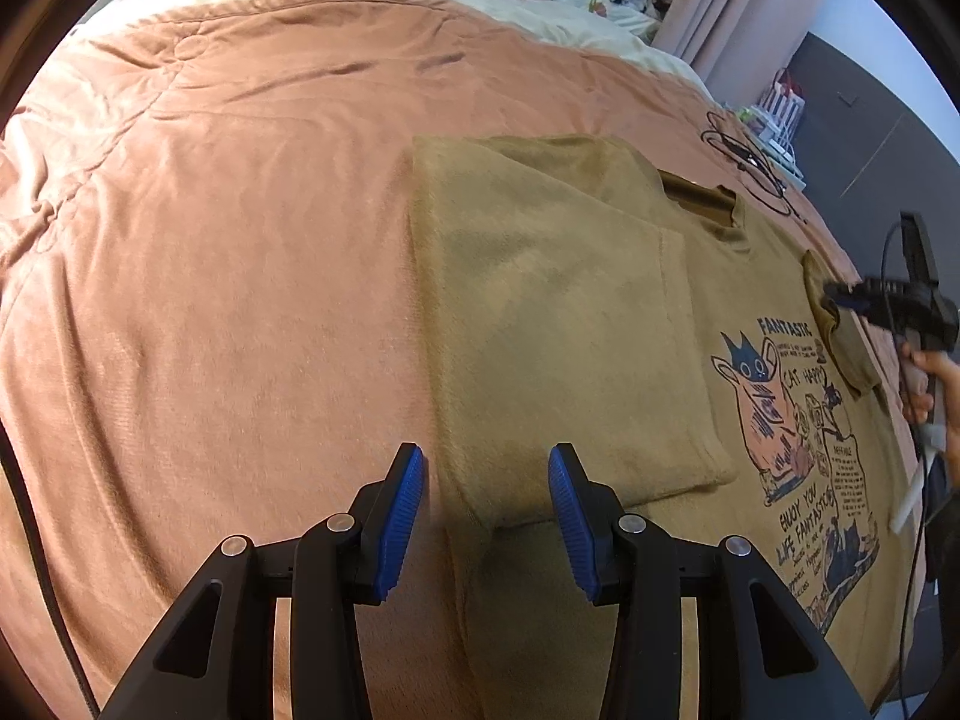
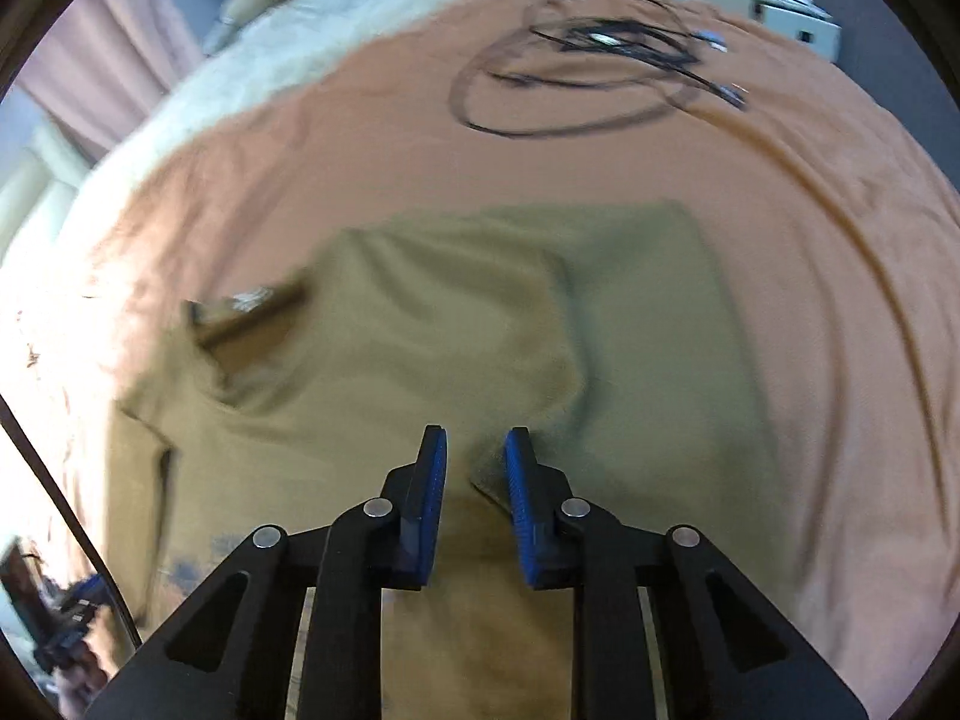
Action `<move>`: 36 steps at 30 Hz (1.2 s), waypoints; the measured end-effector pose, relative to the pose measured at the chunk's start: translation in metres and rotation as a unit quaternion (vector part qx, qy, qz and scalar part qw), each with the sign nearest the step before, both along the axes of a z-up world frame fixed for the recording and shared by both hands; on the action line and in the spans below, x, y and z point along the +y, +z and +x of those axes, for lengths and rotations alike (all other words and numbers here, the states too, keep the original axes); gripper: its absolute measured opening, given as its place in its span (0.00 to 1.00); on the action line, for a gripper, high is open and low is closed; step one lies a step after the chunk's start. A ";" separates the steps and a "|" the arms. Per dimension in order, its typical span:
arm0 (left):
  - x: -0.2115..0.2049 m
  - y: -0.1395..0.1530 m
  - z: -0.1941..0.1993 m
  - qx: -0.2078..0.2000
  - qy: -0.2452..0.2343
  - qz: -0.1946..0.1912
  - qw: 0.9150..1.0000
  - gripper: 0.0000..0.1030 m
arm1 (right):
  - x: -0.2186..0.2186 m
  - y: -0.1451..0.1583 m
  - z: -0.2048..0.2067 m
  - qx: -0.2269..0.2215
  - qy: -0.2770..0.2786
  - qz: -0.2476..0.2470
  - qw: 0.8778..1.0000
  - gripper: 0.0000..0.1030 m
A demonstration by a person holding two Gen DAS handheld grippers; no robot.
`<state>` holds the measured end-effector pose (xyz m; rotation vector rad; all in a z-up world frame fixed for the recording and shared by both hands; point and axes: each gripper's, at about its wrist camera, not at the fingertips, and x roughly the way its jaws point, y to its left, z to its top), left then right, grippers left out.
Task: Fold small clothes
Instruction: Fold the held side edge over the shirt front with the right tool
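- Right hand-held gripper (image 2: 475, 450): jaws narrow with a gap between the blue pads; a raised edge of the sleeve lies by the right pad, but the view is blurred and I cannot tell whether the cloth is pinched.
- Left hand-held gripper (image 1: 486, 468): jaws at a middling gap, holding nothing, poised over the near corner of the T-shirt's folded flap.
- T-shirt (image 1: 600, 312): tan, with a cat print, spread flat on the bed; one side is already folded in over the middle, while the sleeve (image 1: 840, 336) on the print side lies loose.
- Bed cover (image 1: 240, 240): peach, beneath the T-shirt on all sides.
- Black cable (image 2: 576, 60): coiled on the cover beyond the T-shirt's collar end, well apart.
- Handling note, as judgement: take sleeve and side seam together, lay them over to match the first flap, and keep the left gripper near to steady the cloth.
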<state>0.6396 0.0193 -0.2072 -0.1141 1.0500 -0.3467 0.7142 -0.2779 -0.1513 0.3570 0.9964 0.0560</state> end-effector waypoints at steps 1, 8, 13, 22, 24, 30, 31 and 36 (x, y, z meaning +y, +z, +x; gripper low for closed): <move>0.001 0.001 -0.001 -0.001 0.000 -0.001 1.000 0.45 | 0.005 0.002 0.000 -0.011 0.011 0.009 1.000 0.17; 0.008 0.007 -0.008 -0.007 0.006 0.007 1.000 0.45 | 0.036 0.019 0.001 -0.039 0.047 0.010 0.998 0.39; 0.017 0.011 -0.015 -0.015 0.011 0.009 1.000 0.45 | 0.006 0.008 -0.018 -0.010 -0.008 -0.051 0.999 0.39; 0.039 0.005 -0.019 -0.011 0.029 0.002 1.000 0.45 | -0.019 -0.025 -0.022 0.053 -0.060 -0.063 0.995 0.39; 0.042 0.003 -0.020 -0.009 0.031 0.000 0.999 0.45 | -0.019 -0.024 -0.021 0.053 -0.061 -0.061 0.995 0.39; 0.047 -0.002 -0.022 -0.009 0.032 -0.006 0.999 0.45 | -0.005 -0.023 -0.011 0.034 -0.045 -0.038 0.998 0.05; 0.048 -0.002 -0.023 -0.010 0.032 -0.007 0.999 0.45 | -0.001 -0.021 -0.007 0.025 -0.040 -0.038 0.998 0.05; 0.050 -0.002 -0.024 -0.011 0.031 -0.005 0.999 0.45 | 0.030 -0.025 0.019 0.013 -0.023 -0.019 0.999 0.04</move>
